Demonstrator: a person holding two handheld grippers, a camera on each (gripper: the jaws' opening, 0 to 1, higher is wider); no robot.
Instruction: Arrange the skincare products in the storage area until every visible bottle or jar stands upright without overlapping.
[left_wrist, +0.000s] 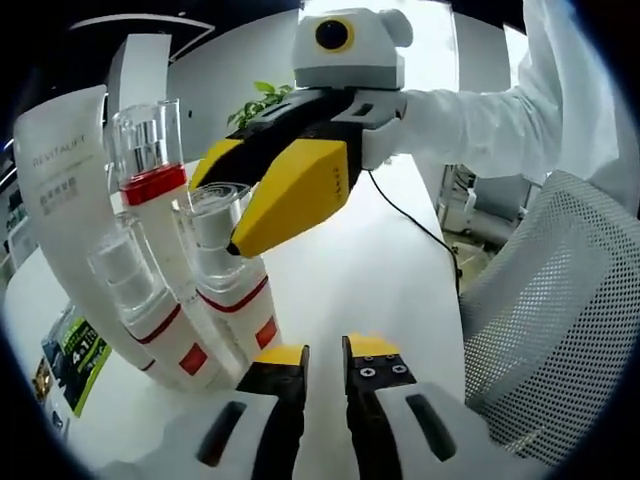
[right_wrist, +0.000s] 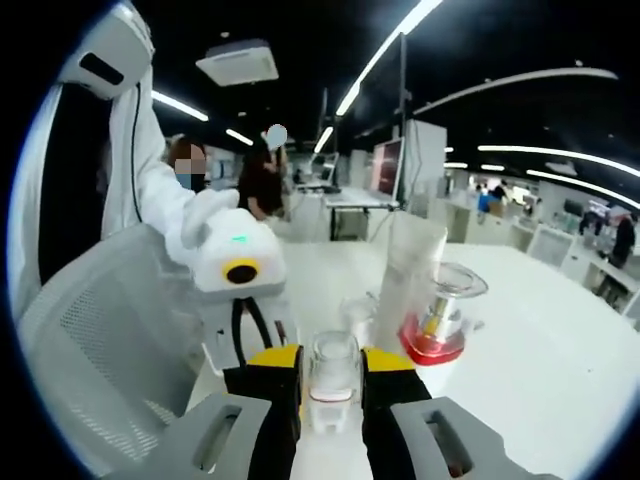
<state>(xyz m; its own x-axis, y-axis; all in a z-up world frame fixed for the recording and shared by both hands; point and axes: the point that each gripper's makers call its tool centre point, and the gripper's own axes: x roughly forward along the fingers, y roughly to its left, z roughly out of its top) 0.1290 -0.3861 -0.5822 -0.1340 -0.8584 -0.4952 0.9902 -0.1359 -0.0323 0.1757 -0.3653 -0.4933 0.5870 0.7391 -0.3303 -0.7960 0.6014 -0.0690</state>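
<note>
On the white bench (left_wrist: 380, 270), a cluster of white bottles with clear caps (left_wrist: 170, 290) is seen standing close together beside a white carton (left_wrist: 60, 190); whether any touch cannot be told. The left gripper (left_wrist: 325, 375) hangs free, fingers nearly together. The right gripper (right_wrist: 331, 385) is pinched on a clear-capped bottle (right_wrist: 331, 385), so placing is judged unfinished.
</note>
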